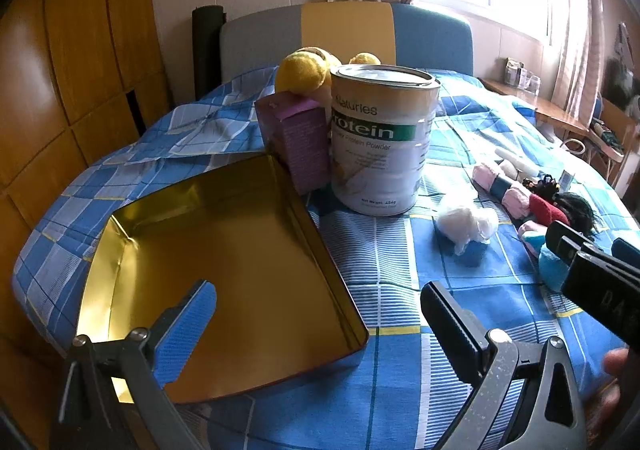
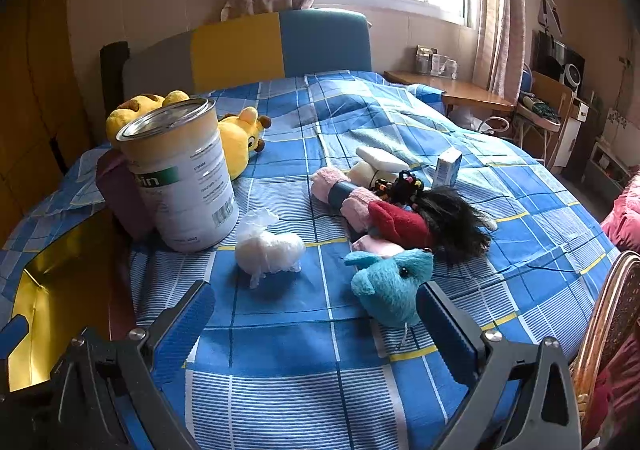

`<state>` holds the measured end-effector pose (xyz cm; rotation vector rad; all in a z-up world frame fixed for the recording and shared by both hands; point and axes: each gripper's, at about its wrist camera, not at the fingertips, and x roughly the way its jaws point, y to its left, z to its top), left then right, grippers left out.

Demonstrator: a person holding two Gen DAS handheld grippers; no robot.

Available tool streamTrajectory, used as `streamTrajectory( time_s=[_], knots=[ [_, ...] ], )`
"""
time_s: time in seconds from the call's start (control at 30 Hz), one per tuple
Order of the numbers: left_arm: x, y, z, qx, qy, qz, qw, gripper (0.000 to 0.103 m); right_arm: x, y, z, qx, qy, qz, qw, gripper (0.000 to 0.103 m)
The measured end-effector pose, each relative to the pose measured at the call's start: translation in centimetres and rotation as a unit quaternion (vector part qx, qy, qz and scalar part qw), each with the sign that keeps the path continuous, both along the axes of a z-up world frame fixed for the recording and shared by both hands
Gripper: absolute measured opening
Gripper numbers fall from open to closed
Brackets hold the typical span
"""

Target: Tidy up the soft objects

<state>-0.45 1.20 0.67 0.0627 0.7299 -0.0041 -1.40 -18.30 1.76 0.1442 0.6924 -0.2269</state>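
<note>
A gold-lined open tin (image 1: 224,250) lies on the blue checked bed, with nothing in it. My left gripper (image 1: 320,322) stands open above the tin's near right corner, holding nothing. The soft items lie to the right: a white wad in clear plastic (image 2: 268,248), a blue plush animal (image 2: 390,286), and a doll with black hair, a red top and pink limbs (image 2: 400,217). A yellow plush (image 2: 240,137) lies behind the can. My right gripper (image 2: 316,314) is open and empty; the blue plush sits just beyond its right finger (image 2: 448,326).
A tall protein powder can (image 1: 380,137) and a purple box (image 1: 296,137) stand behind the tin. A white bar (image 2: 380,159) and a small blue-white carton (image 2: 448,167) lie past the doll. Wooden wardrobe at left, desk (image 2: 460,89) at right, a chair back (image 2: 612,310) near right.
</note>
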Motion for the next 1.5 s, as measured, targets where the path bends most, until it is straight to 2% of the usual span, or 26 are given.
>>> streamTrajectory(
  time_s=[0.87,1.5],
  knots=[
    [-0.3,-1.1,0.1,0.002,-0.003,-0.033,0.9994,0.103,0.6,-2.0,0.7,-0.007,-0.004,-0.007,1.000,0.103],
    [-0.6,-2.8,-0.1,0.022,-0.001,-0.068,0.9975,0.103,1.5,-5.8,3.6,-0.029,-0.033,-0.031,0.999,0.103]
  ],
)
